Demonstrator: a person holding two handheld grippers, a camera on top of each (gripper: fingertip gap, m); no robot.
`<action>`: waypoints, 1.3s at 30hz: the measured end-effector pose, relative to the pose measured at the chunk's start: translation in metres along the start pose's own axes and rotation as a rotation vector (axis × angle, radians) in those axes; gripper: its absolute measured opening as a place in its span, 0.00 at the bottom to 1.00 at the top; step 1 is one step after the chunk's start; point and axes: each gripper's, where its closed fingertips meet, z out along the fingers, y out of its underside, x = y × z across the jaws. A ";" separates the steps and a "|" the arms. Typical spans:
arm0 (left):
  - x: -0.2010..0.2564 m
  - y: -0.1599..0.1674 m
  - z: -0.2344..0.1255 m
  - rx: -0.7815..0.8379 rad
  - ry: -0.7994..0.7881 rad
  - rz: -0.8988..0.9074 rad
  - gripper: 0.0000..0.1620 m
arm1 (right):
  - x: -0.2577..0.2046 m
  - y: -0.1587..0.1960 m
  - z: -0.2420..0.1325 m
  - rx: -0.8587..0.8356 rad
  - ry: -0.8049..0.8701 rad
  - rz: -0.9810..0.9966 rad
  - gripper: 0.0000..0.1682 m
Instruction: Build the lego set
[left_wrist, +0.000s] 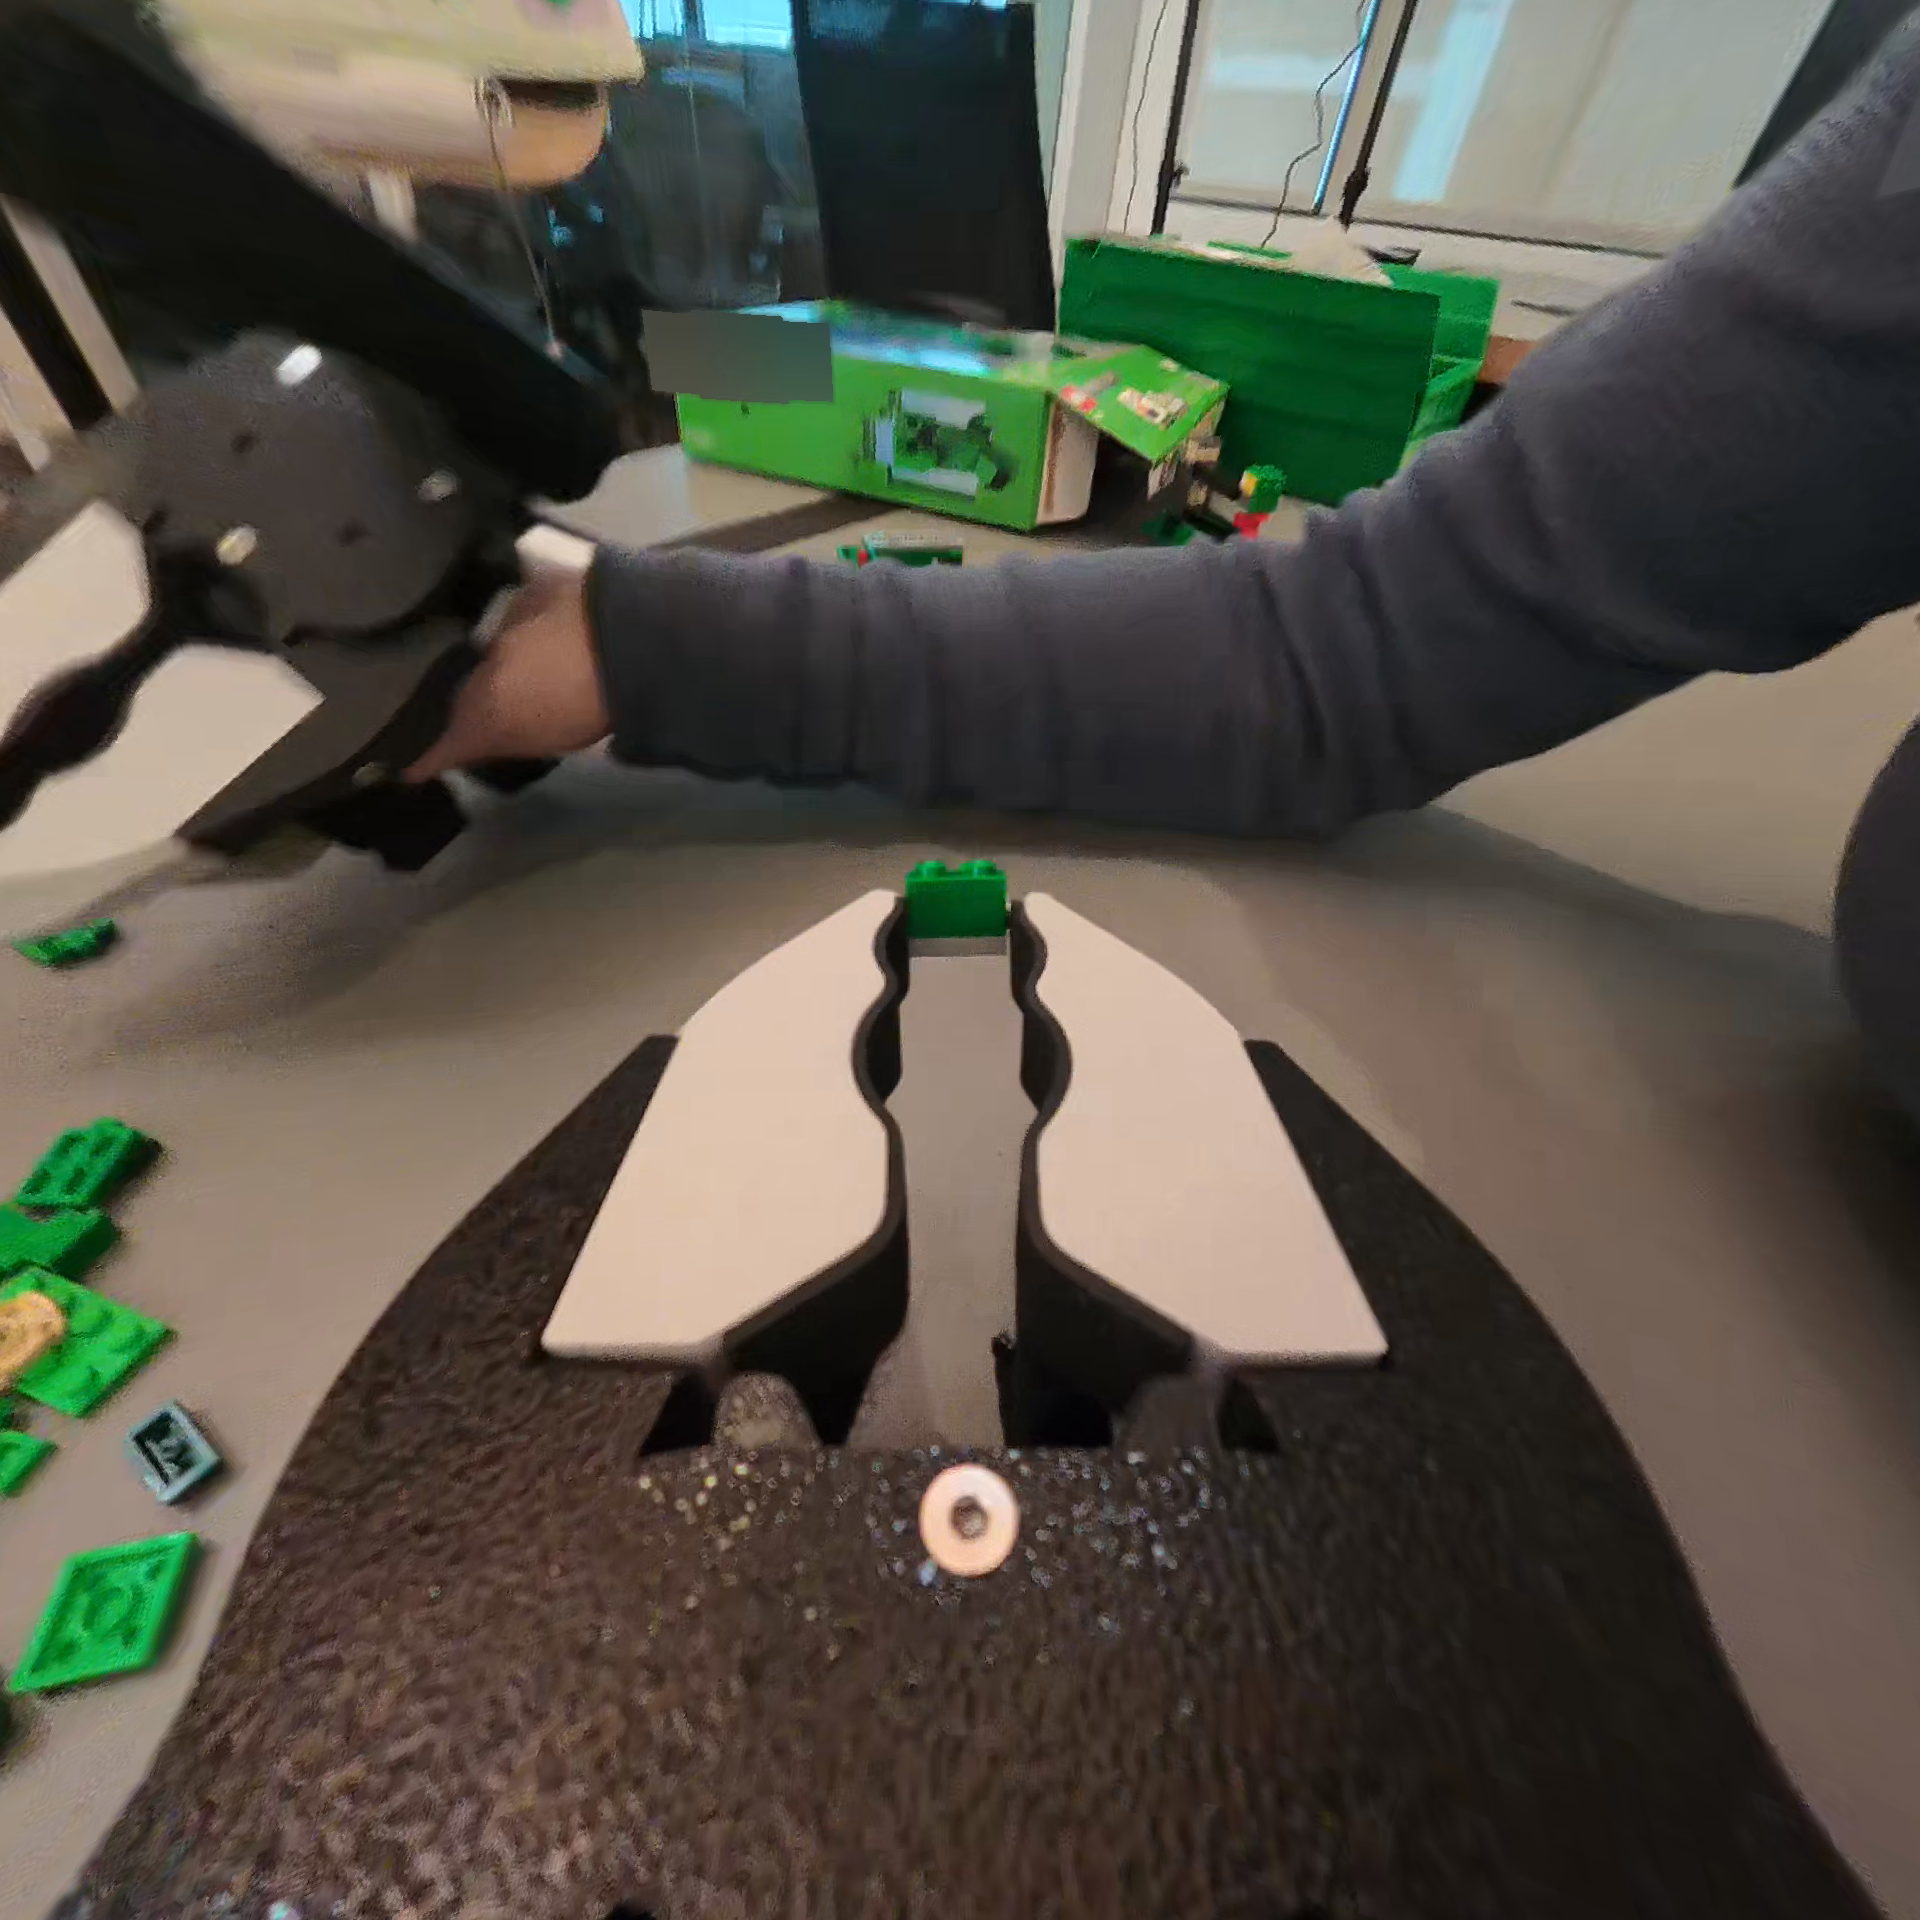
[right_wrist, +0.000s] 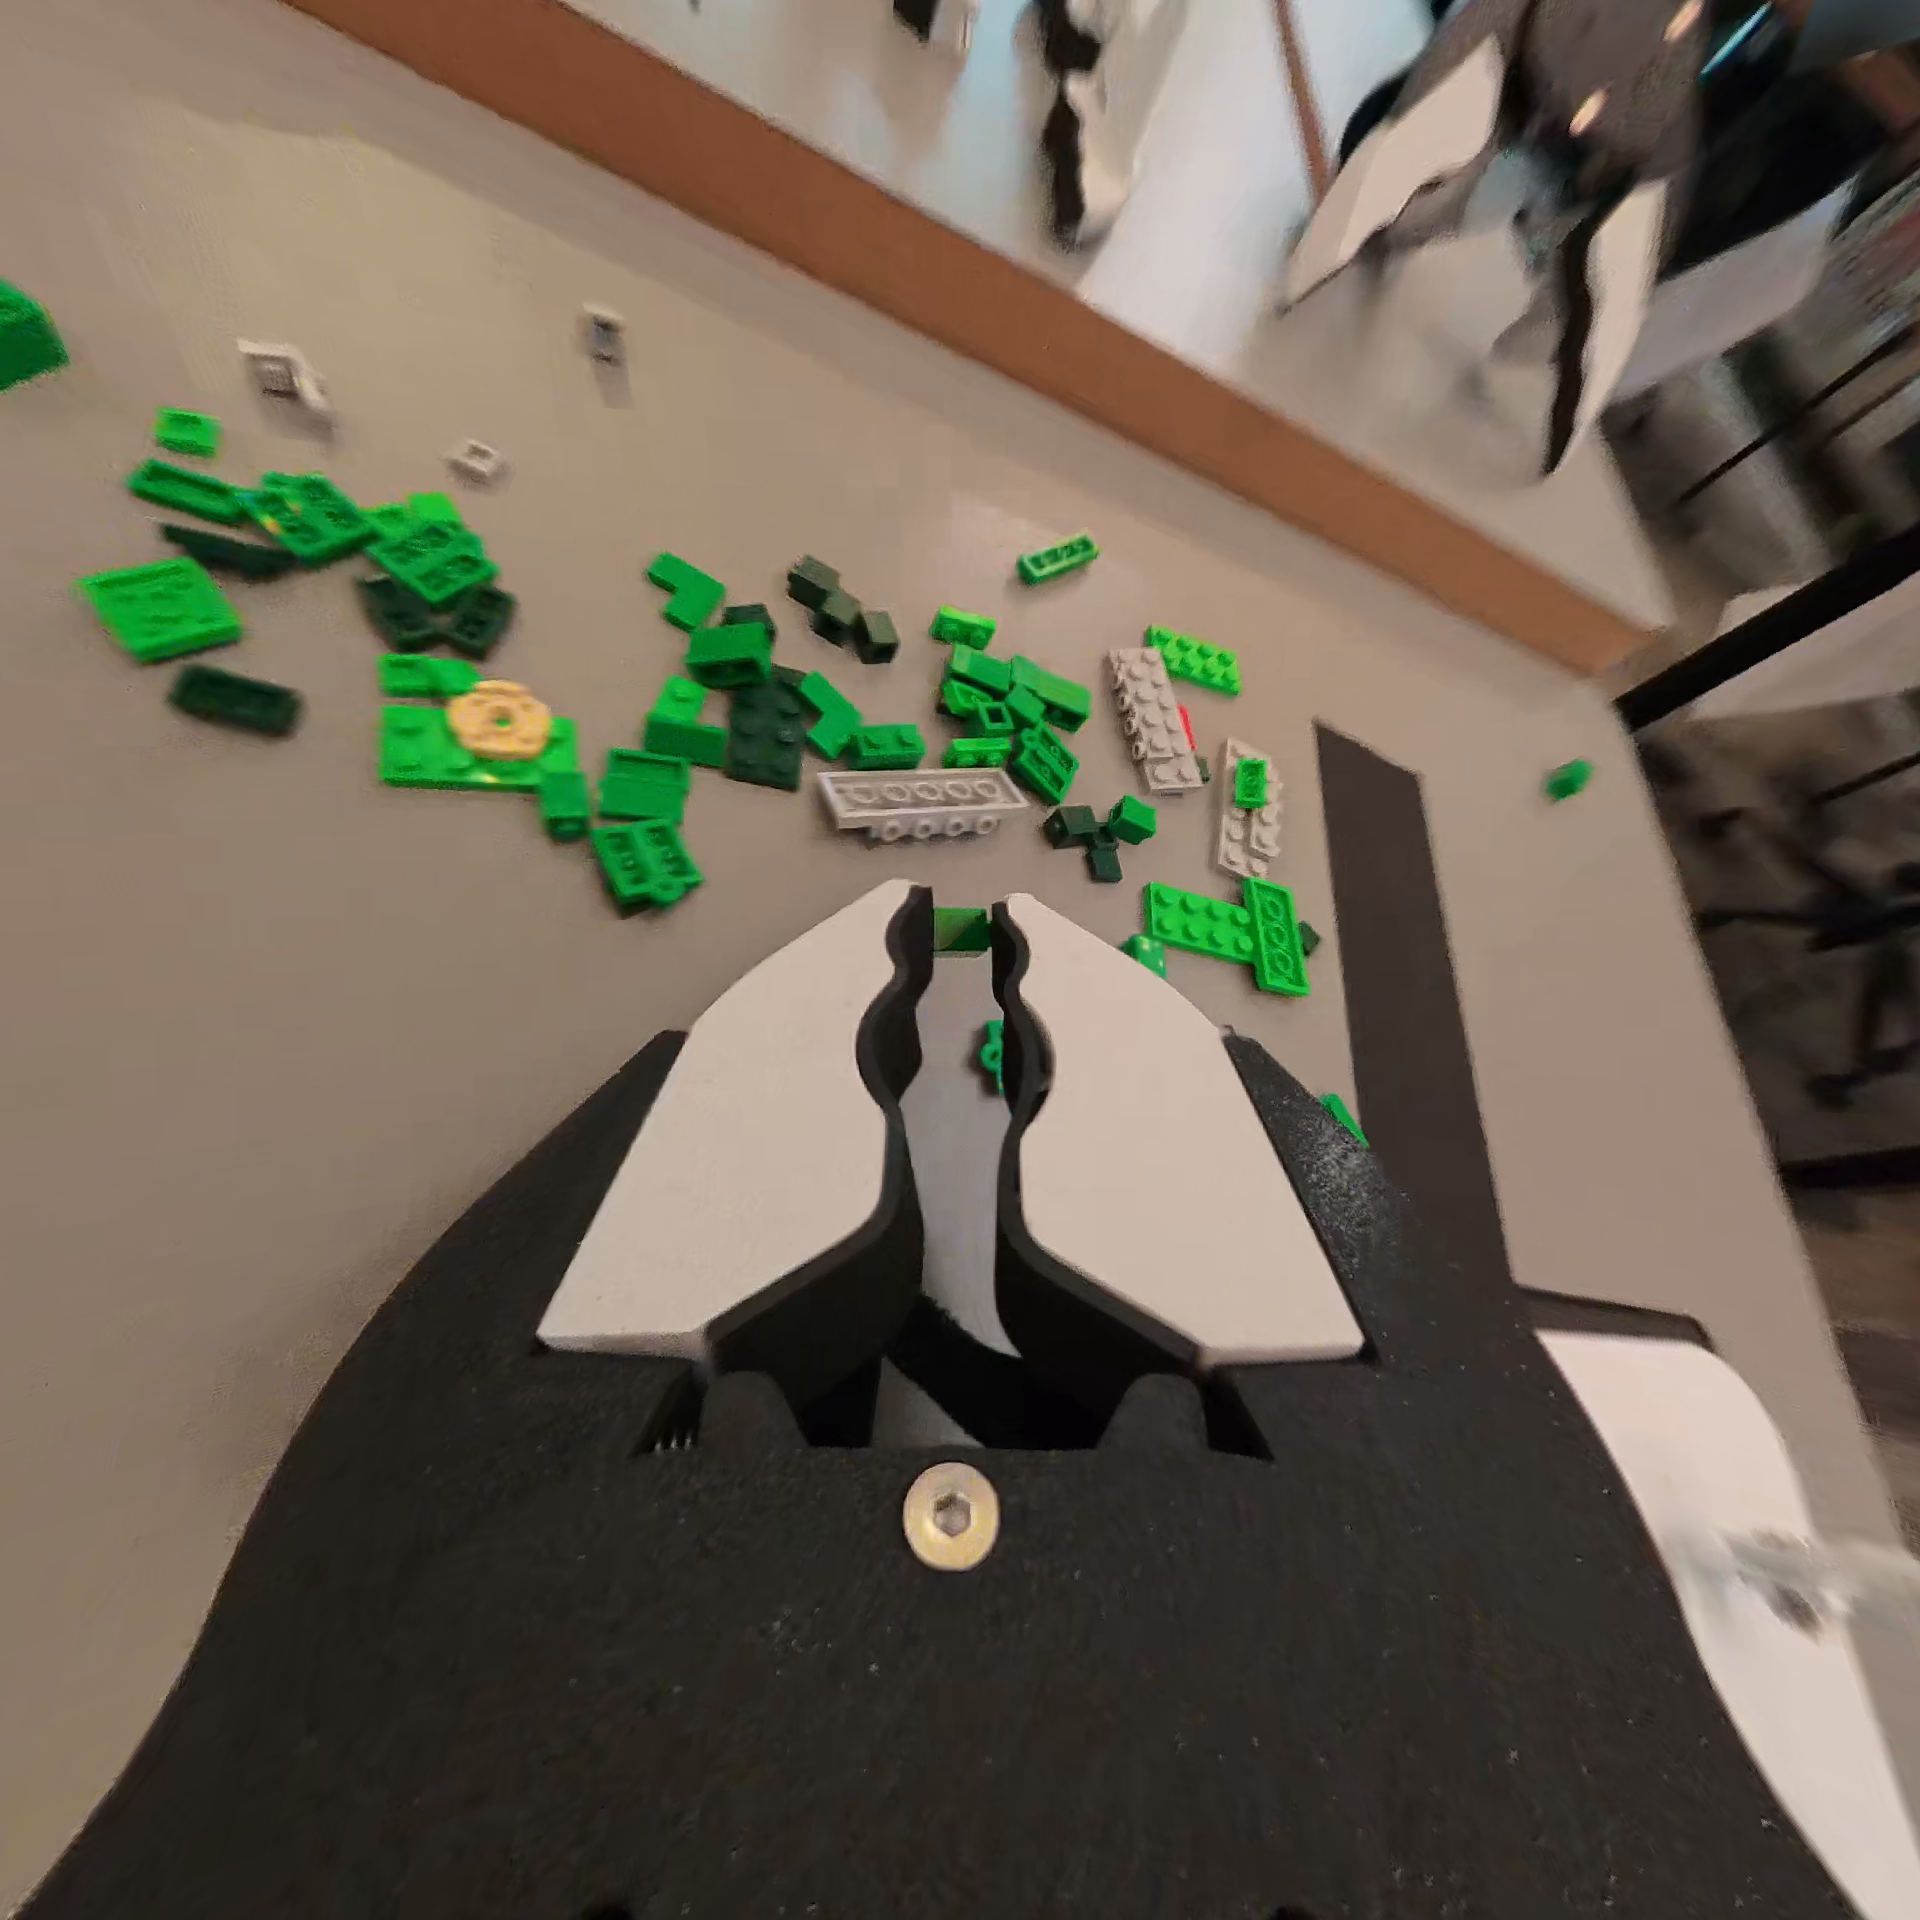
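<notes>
In the left wrist view my left gripper (left_wrist: 956, 914) is shut on a small green brick (left_wrist: 956, 899) with a grey plate under it, held at the fingertips above the grey table (left_wrist: 1351, 1039). In the right wrist view my right gripper (right_wrist: 961, 925) is nearly closed on a small green piece (right_wrist: 958, 930) between its tips, above a scatter of loose bricks (right_wrist: 727, 717). A long grey plate (right_wrist: 920, 802) and a tan round piece (right_wrist: 499, 717) lie among them. The right gripper's black body (left_wrist: 281, 520) shows blurred at the upper left of the left wrist view, held by a hand (left_wrist: 520, 686).
A dark-sleeved arm (left_wrist: 1143, 675) crosses the table ahead of the left gripper. A green set box (left_wrist: 914, 416) and a green bin (left_wrist: 1268, 353) stand at the back. Loose green plates (left_wrist: 83, 1351) lie at the left. A black strip (right_wrist: 1392, 987) and the table's brown edge (right_wrist: 1039, 301) show at the right. My right fingertips sit around 20 centimetres from my left ones.
</notes>
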 end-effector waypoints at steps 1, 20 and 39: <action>-0.001 0.003 0.002 -0.022 -0.014 -0.025 0.11 | -0.005 -0.003 -0.012 0.034 0.041 -0.019 0.06; 0.020 0.063 -0.014 -0.352 -0.180 -0.322 0.11 | -0.158 -0.010 -0.181 0.237 0.221 -0.073 0.05; 0.064 -0.016 0.017 -0.098 -0.045 -0.360 0.12 | -0.196 -0.046 -0.199 0.393 0.368 -0.511 0.05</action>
